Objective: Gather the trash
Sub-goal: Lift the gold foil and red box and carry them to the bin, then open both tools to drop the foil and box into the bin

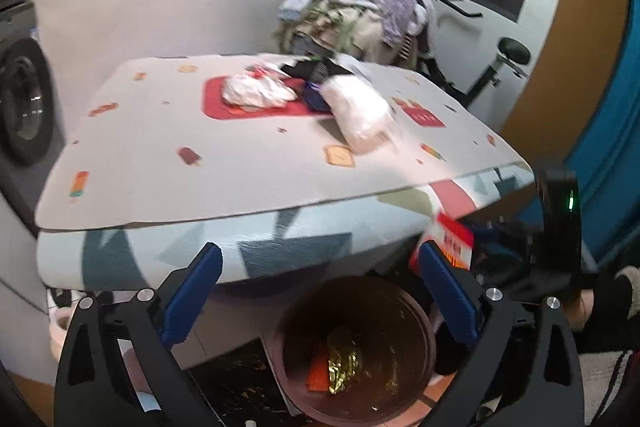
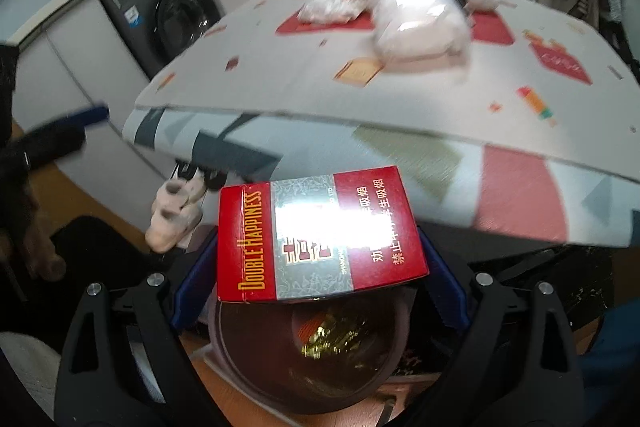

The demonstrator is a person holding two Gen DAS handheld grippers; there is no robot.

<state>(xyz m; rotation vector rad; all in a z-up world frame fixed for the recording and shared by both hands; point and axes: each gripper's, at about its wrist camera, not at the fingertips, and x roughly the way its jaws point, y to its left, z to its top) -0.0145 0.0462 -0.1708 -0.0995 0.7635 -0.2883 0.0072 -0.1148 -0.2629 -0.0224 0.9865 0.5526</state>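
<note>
My right gripper is shut on a red Double Happiness cigarette box and holds it above a brown waste bin on the floor. The box also shows in the left wrist view. The bin holds gold foil and an orange wrapper. My left gripper is open and empty, above the bin in front of the table edge. On the table lie a white plastic bag and a crumpled white wrapper.
The table has a patterned cloth. A washing machine stands to the left. A pile of clothes and an exercise bike stand behind the table. Pale slippers lie under it.
</note>
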